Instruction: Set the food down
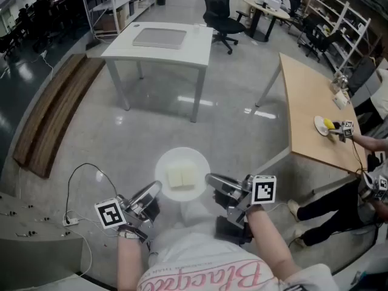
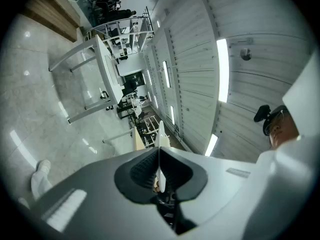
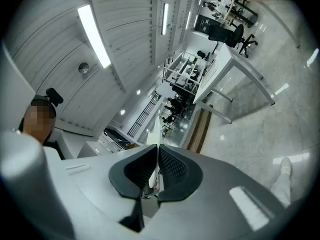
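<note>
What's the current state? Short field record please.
held: plate carrying pale food
left gripper: shut on plate rim
right gripper: shut on plate rim, opposite side
plate position: in the air over the floor, on no table
tables: white table ahead; wooden table to the right
task: food not yet set down

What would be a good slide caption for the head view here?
Left hand-held gripper and right hand-held gripper clamp opposite edges of a white plate of pale food above the floor.
</note>
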`<action>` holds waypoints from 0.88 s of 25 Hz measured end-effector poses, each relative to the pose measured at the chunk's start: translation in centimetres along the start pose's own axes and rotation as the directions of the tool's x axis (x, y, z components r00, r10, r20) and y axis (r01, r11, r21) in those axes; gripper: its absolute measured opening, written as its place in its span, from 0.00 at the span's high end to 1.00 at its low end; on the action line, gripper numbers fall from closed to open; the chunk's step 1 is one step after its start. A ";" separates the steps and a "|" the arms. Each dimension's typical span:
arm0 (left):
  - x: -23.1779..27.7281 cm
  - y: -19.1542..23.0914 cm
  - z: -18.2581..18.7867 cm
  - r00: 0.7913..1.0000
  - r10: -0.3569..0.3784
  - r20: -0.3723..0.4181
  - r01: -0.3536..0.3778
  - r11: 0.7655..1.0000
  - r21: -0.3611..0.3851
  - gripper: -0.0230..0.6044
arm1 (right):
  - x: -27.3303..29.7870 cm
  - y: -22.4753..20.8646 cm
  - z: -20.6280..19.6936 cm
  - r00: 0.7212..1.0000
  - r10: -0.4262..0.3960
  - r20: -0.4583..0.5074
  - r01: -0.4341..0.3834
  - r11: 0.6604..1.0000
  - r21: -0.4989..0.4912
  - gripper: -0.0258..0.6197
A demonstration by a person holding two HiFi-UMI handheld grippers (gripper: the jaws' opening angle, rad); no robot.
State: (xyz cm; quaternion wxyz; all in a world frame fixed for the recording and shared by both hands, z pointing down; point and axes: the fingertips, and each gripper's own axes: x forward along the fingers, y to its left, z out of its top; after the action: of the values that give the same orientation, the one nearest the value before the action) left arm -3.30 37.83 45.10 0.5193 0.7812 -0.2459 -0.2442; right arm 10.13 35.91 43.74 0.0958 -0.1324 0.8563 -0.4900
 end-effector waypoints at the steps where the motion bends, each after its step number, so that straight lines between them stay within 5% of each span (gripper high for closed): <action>1: -0.1 0.0 -0.4 1.000 -0.002 0.000 0.002 1.000 -0.004 0.94 | -0.3 -0.1 -0.5 1.000 -0.004 -0.002 0.004 1.000 0.002 0.94; 10: -0.3 0.1 -1.5 1.000 0.009 0.009 -0.009 1.000 -0.020 0.94 | -1.2 -0.2 -1.3 1.000 0.000 -0.002 0.000 1.000 -0.007 0.94; 22: 2.4 2.1 2.2 0.999 0.042 0.008 -0.041 0.998 -0.038 0.94 | 1.0 -3.0 2.2 1.000 -0.004 -0.001 0.004 0.999 0.034 0.94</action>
State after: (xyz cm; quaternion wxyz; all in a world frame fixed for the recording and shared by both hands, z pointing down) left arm -3.15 34.09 46.01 0.5379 0.7649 -0.2597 -0.2414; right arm 10.26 32.40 45.17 0.0968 -0.1321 0.8477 -0.5046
